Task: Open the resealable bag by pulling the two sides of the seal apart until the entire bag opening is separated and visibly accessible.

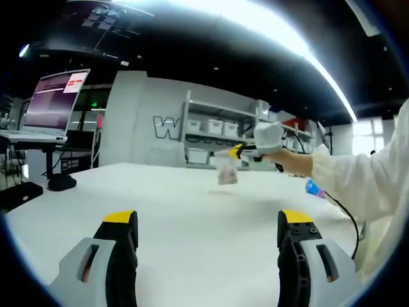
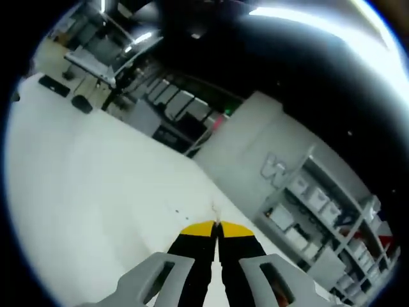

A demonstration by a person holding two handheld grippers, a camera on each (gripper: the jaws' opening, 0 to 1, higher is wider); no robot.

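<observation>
**White tabletop, small clear bag held up over it by the right gripper**

White and bare, the broad table (image 1: 192,211) spreads ahead of the left gripper (image 1: 208,227), whose two grey jaws with black fingers and yellow tips rise from the bottom of the left gripper view, standing wide apart with nothing between them.

Beyond them, above the far part of the table, the right gripper (image 1: 231,152) comes in from the right, held by a person's hand (image 1: 295,161) in a white sleeve (image 1: 367,173). From its yellow-tipped end hangs the small clear resealable plastic bag (image 1: 227,171), lifted off the table, with a faint shadow on the surface below it. What the bag contains is too small to tell.

In the right gripper view, the right gripper's black, yellow-tipped jaws are pressed together, and only a thin sliver of the bag's top edge (image 2: 216,210) shows just past the tips.

At the table's left edge stands a laptop with a lit screen (image 1: 56,99) on a raised stand. Behind the far edge runs a grey wall with large white lettering (image 1: 167,128), and beside it a metal shelving rack with white bins (image 1: 217,128). A blue object (image 1: 313,187) lies near the table's right edge, too blurred to name.
</observation>
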